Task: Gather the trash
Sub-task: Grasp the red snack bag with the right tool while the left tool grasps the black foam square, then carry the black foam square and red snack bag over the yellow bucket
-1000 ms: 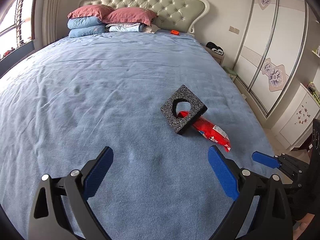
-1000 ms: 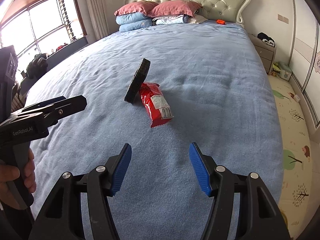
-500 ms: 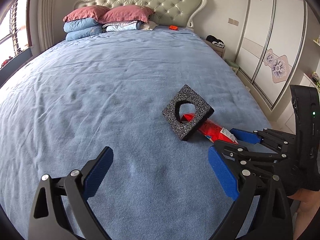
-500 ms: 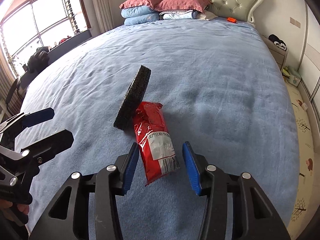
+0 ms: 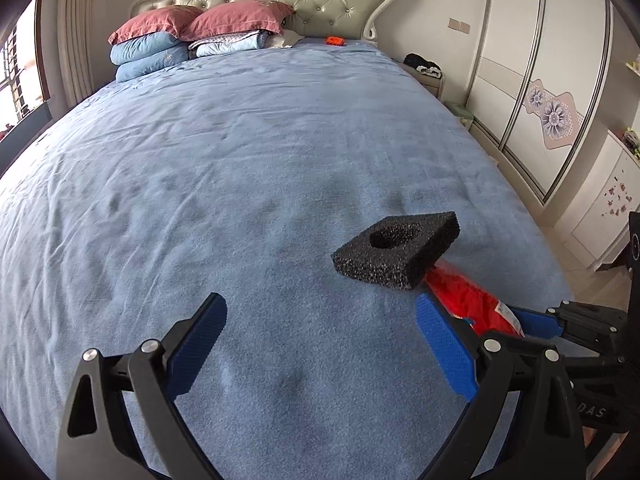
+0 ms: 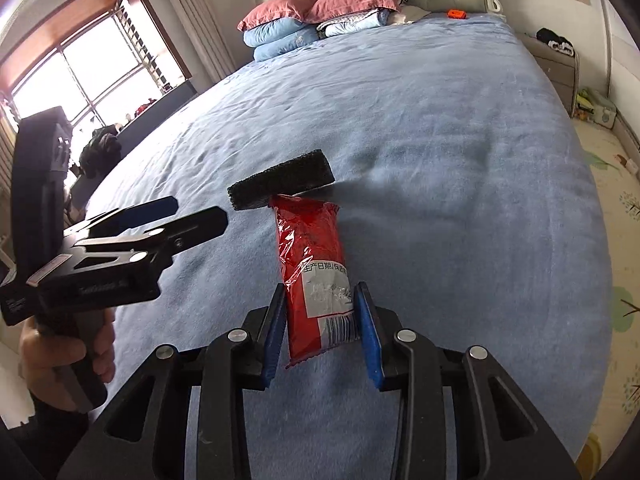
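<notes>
A red snack wrapper point(image 6: 316, 264) lies on the blue bedspread, its far end under a black foam square with a round hole point(image 6: 280, 186). My right gripper point(image 6: 322, 332) has its blue pads on both sides of the wrapper's near end, touching it. In the left wrist view the foam square point(image 5: 396, 250) rests tilted on the wrapper point(image 5: 468, 300), just ahead of my right finger. My left gripper point(image 5: 320, 344) is open and empty, low over the bed beside the foam.
The bed point(image 5: 240, 160) fills both views, with stacked pillows point(image 5: 160, 44) and a small orange object point(image 5: 334, 41) at the headboard. A nightstand point(image 6: 556, 60) and wardrobe point(image 5: 540, 80) stand to the right. The floor mat point(image 6: 616, 220) lies past the bed's right edge.
My right gripper moved forward over the wrapper and closed from wide open onto its near end. The foam square tipped flatter. My left gripper moved forward and lower, staying open.
</notes>
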Demonstrator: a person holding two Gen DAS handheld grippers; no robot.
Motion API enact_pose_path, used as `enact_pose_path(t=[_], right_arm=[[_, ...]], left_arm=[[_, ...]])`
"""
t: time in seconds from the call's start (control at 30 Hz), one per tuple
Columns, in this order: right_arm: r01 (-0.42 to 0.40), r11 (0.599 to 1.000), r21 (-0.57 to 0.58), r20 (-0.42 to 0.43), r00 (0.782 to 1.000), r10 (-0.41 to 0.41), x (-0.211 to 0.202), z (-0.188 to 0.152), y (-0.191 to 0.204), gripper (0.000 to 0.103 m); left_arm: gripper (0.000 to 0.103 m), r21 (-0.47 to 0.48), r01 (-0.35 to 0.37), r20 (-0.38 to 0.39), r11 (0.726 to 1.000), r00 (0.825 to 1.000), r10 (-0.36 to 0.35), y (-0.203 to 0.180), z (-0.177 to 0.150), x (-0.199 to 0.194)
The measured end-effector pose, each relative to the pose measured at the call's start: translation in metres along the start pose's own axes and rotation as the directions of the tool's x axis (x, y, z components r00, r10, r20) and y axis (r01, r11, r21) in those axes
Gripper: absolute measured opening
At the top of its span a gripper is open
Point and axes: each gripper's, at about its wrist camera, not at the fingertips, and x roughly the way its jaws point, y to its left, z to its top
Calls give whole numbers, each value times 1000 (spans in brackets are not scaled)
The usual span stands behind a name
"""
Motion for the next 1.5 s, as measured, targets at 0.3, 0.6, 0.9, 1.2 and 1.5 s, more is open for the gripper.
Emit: enact_pose_path(t=[0.3, 0.6, 0.9, 1.2, 1.5], right_arm=[[101, 994, -50, 13, 995, -100, -35, -36, -3, 33], [122, 980, -157, 25, 992, -120, -45, -43, 9, 32], [78, 990, -116, 8, 997, -78, -42, -46, 2, 32], [73, 989, -129, -14, 997, -76, -35, -46, 4, 32], [63, 990, -123, -18, 998, -66, -34, -47, 1, 32]], left_arm=[[95, 32, 58, -62, 998, 997, -56, -21, -1, 19], [97, 64, 265, -99, 962, 961, -258, -43, -12, -4], [98, 112, 280, -162, 953, 952, -261, -64, -12, 10], [98, 112, 293, -192, 949, 944, -269, -88, -7, 28], [84, 75, 235, -174, 969, 960, -220, -89, -3, 39]])
